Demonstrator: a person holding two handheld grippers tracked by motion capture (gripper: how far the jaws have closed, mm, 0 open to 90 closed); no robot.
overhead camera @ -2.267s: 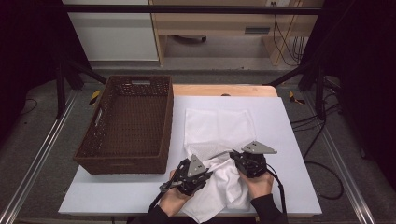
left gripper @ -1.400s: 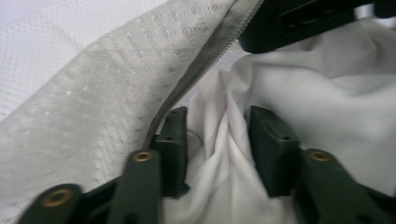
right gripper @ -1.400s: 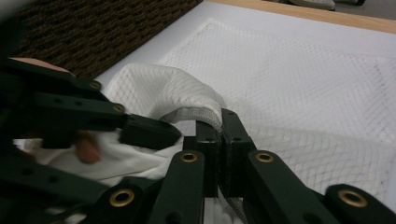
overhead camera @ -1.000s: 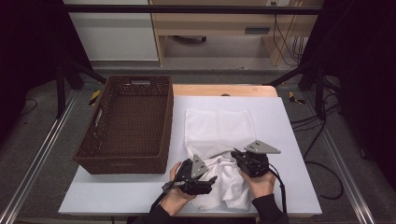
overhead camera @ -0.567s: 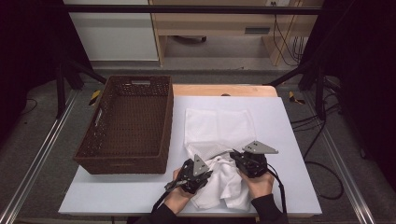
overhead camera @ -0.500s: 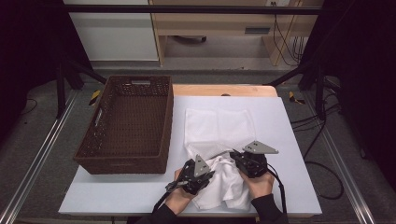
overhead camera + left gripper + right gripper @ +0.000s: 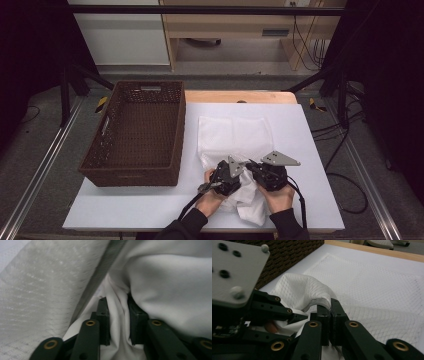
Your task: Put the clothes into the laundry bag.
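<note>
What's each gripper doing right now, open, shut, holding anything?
Left gripper: shut on a fold of the white garment.
Right gripper: shut on the edge of the mesh laundry bag.

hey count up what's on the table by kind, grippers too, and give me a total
White mesh laundry bag: 1
White cloth going into it: 1
Brown wicker basket: 1
Grippers: 2, left gripper and right gripper
Total: 5

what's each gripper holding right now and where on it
The left gripper pinches a fold of the white cloth; the right gripper clamps the mesh bag at its hemmed edge.
</note>
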